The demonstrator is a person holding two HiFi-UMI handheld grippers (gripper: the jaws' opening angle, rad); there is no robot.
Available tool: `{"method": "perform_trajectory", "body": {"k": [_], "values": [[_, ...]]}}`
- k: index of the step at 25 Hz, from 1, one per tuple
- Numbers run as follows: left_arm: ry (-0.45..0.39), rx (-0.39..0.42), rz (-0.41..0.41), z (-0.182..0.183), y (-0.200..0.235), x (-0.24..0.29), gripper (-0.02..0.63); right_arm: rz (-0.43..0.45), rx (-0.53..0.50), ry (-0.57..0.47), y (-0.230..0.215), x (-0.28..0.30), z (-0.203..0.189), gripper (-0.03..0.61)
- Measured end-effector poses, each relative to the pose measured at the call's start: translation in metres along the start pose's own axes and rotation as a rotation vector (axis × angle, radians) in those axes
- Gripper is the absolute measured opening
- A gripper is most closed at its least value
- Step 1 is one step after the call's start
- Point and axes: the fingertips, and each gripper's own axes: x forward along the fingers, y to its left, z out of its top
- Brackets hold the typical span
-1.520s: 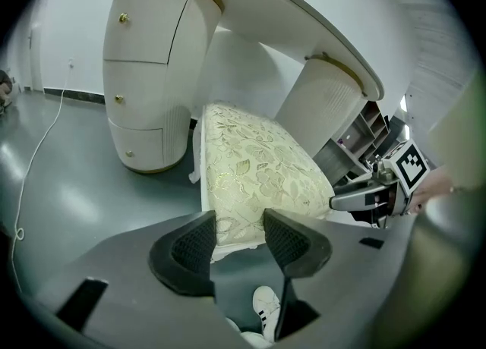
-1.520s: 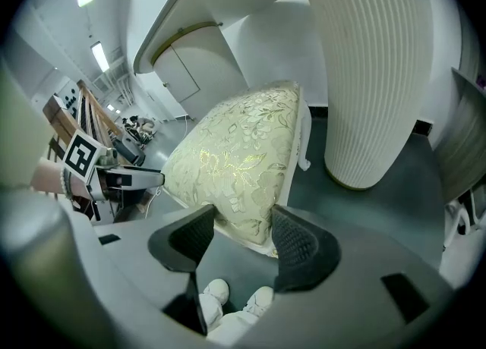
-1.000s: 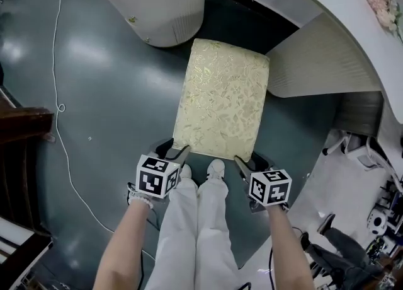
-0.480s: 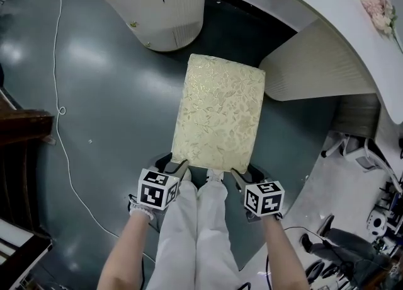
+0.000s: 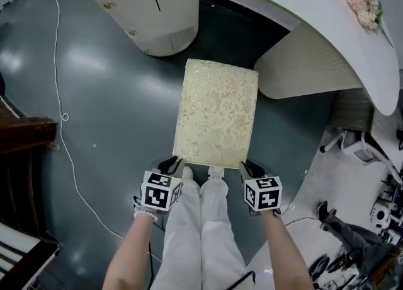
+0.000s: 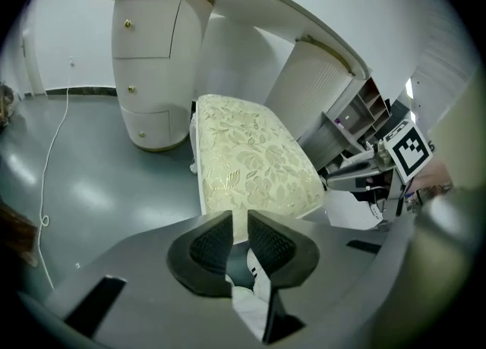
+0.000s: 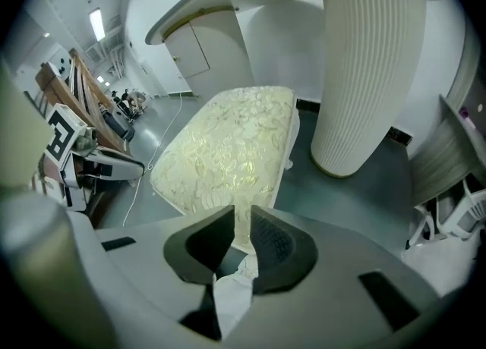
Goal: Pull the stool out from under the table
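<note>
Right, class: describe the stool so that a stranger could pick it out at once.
Find the curved white table. On the dark floor in front of its knee gap stands the stool. It alone has a rectangular seat in pale gold, leaf-patterned fabric.

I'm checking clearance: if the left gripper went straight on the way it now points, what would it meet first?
Most likely the stool: its near edge sits right ahead of the tongs of the left gripper, which have just been closing, seemingly with nothing pinched between them. Depth is unclear.
</note>
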Motion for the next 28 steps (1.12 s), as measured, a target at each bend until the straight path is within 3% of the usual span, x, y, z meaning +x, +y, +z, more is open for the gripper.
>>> {"method": "perform_trajectory", "body": {"k": [3, 6, 8, 15, 21, 28], "values": [[-0.075, 0.052, -0.026, 0.025, -0.016, -0.022, 0.021, -0.009, -0.029, -0.049, 0.006, -0.018, 0.024, 0.053], [-0.175, 0.054, -0.095, 0.059, -0.036, -0.052, 0.017, -0.005, -0.057, -0.094, 0.018, -0.041, 0.051, 0.048], [-0.222, 0.084, -0.099, 0.083, -0.042, -0.072, 0.017, -0.004, -0.054, -0.14, 0.024, -0.059, 0.074, 0.046], [-0.369, 0.186, -0.061, 0.162, -0.058, -0.169, 0.017, 0.007, -0.052, -0.298, 0.049, -0.145, 0.141, 0.044], [-0.489, 0.325, 0.008, 0.217, -0.071, -0.258, 0.017, 0.017, -0.116, -0.45, 0.074, -0.225, 0.199, 0.044], [-0.64, 0.338, 0.069, 0.259, -0.08, -0.349, 0.017, 0.013, -0.147, -0.588, 0.098, -0.305, 0.233, 0.044]]}}
